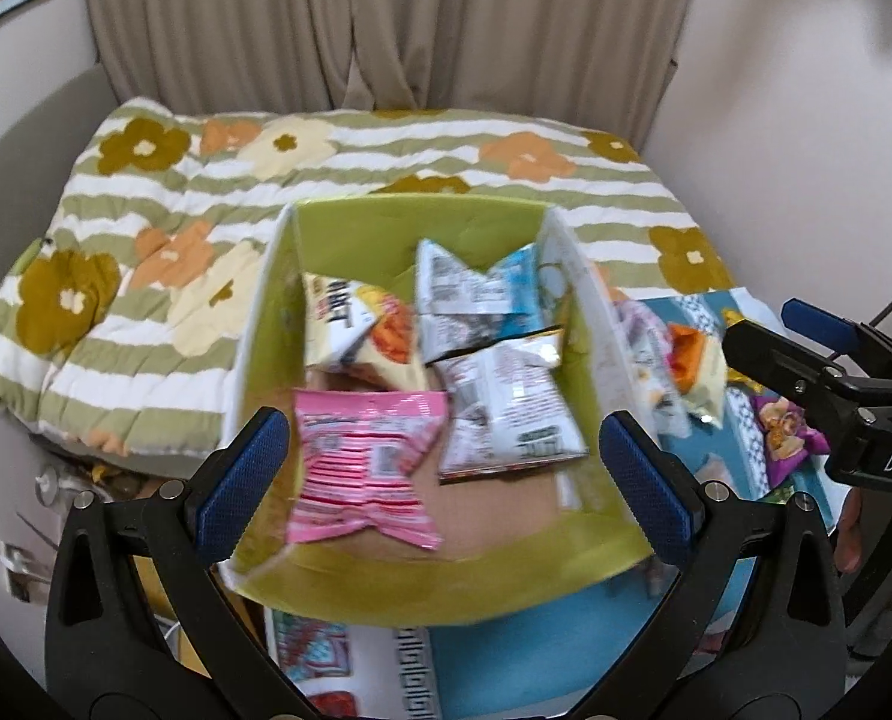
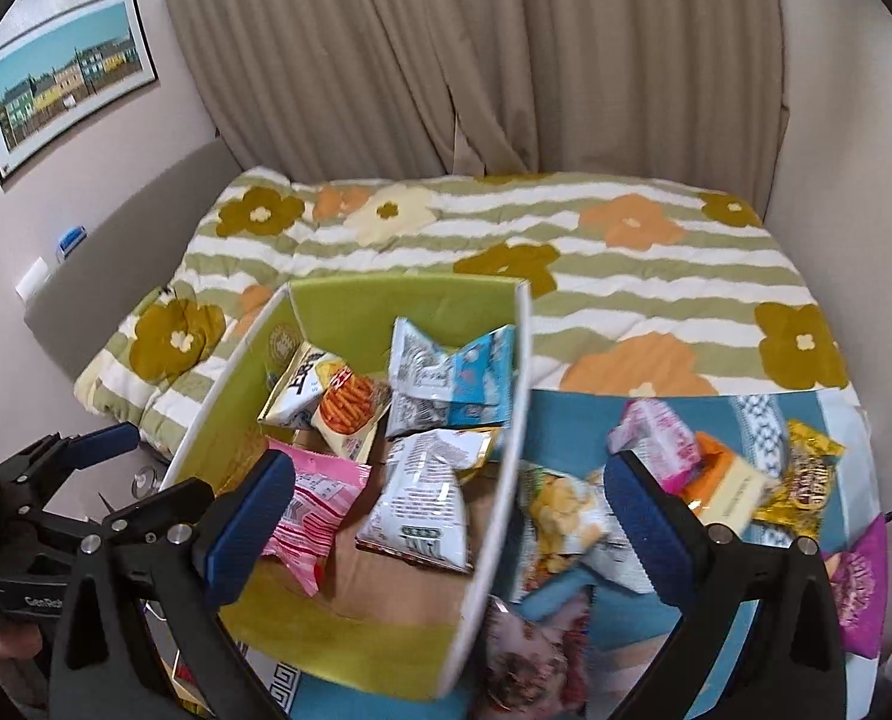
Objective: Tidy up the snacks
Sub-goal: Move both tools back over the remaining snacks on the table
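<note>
My left fingers (image 1: 443, 468) and right fingers (image 2: 448, 522) both spread wide, holding nothing, above the green-lined cardboard box (image 1: 422, 594) with its pink striped snack packet (image 1: 365, 468).

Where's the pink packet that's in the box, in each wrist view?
Left wrist: pink packet lies low centre, on the near left of the box floor, between the left gripper fingers.
Right wrist: pink packet lies lower left, beside the right gripper's left finger.
Shared landmark: the white packet to its right.

Blue cloth (image 2: 571, 432), green box (image 2: 350, 306) w/ loose snack packs (image 2: 565, 516) on it
</note>
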`<state>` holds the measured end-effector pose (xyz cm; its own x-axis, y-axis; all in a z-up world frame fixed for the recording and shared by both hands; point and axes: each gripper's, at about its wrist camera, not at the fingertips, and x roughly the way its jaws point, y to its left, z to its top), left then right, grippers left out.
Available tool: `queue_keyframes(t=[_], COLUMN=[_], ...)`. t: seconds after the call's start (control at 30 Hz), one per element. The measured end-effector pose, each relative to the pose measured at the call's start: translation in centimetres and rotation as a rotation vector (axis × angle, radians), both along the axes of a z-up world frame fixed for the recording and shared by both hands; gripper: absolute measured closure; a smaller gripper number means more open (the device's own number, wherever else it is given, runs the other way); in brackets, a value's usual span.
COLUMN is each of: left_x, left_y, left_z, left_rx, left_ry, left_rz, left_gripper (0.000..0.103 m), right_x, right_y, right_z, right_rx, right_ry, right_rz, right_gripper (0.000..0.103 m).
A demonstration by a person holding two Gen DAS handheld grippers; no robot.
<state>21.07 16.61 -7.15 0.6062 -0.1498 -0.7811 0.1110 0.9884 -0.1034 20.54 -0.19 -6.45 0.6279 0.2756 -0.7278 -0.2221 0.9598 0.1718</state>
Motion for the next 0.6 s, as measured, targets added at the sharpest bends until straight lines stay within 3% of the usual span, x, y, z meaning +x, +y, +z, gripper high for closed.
queue_keyframes(t=[0.23, 0.6], left_x=[-2.8, -6.0], left_y=[-7.9, -20.3], left_z=[1.0, -1.1], left_rx=[-0.022, 0.011], left_ry=[-0.037, -0.016], left_rz=[-0.037, -0.111], left_gripper=[0.001, 0.001], right_x=[-3.0, -7.1], right_y=[-7.3, -19.8], right_z=[1.8, 1.6], right_rx=[-0.013, -0.067], right_ry=[-0.045, -0.064], right_rz=[-0.029, -0.133], right_gripper=[0.000, 0.000])
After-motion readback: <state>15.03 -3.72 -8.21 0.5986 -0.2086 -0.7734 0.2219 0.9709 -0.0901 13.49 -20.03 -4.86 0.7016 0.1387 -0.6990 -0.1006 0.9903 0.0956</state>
